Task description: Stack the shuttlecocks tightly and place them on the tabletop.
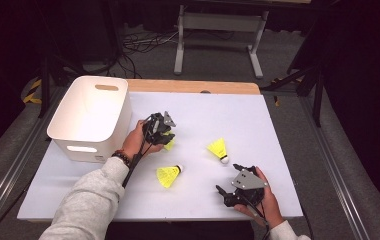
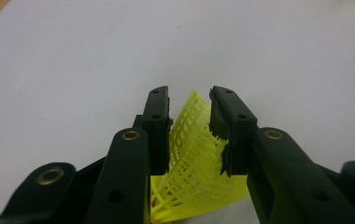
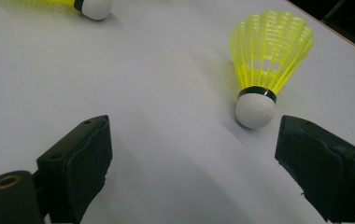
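left gripper (image 1: 162, 131): fingers clamped tight | right gripper (image 1: 234, 186): fingers spread wide, low over table

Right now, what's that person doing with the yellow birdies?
A person holds a gripper in each hand. The left gripper is shut on the net skirt of one yellow shuttlecock, beside the white bin. The right gripper waits open near another shuttlecock. A third shuttlecock lies on the white table.

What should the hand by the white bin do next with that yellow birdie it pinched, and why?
Probably lift it and carry it over the white bin. The left gripper is shut on the yellow shuttlecock, its mesh skirt squeezed between the pads, and the bin stands open right beside that hand. The right gripper is open near another shuttlecock.
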### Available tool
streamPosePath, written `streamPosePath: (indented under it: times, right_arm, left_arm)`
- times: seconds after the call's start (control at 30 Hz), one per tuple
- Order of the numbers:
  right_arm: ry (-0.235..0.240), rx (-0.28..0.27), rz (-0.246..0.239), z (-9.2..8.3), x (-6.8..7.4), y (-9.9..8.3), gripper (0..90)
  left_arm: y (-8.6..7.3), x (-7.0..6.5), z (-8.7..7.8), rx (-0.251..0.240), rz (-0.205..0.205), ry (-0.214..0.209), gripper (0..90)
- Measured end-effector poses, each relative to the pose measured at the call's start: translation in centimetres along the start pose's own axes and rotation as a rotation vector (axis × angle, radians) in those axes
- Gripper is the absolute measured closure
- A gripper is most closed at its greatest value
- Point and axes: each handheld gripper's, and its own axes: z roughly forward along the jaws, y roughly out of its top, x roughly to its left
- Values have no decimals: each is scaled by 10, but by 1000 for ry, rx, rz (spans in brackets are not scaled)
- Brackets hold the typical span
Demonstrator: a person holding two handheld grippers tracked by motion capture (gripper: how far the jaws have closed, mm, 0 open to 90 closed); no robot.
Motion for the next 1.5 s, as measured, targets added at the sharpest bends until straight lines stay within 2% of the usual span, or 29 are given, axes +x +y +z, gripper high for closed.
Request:
streamPosePath:
  times: [0.07,0.13,0.2,0.23,0.33,0.6,0.73,0.8,0.87,1.1,1.4,1.5]
  right_arm:
    - [1,0,-2,0,0,0,116]
    - [1,-4,0,0,0,0,115]
    - [0,-4,0,0,0,0,116]
    - [2,-8,0,-1,0,0,116]
    - [2,-5,1,0,0,0,116]
    - [1,-7,-2,-1,0,0,116]
    - [2,-8,-3,-1,0,1,115]
    - [1,-8,-4,-1,0,1,115]
    - [0,-8,-4,-1,0,1,115]
    - [-1,-11,-2,-1,0,1,116]
    - [-3,-10,-5,-1,1,2,116]
    - [-3,-11,-5,-1,1,2,115]
  left_arm:
    - [2,3,1,6,-12,3,686]
    - [3,5,2,-13,-22,12,686]
    - [4,6,3,-4,-22,11,675]
    - [6,6,4,-2,-31,24,653]
    - [7,6,5,-5,-52,14,647]
    - [7,5,5,-5,-83,-3,510]
    - [6,5,1,1,-88,-10,437]
    - [6,4,-1,-4,-87,-25,436]
    - [6,3,-5,-12,-87,-27,406]
    - [4,0,-14,-13,-77,-39,393]
    - [2,-1,-18,-25,-75,-20,369]
    - [2,0,-21,-44,-73,-8,362]
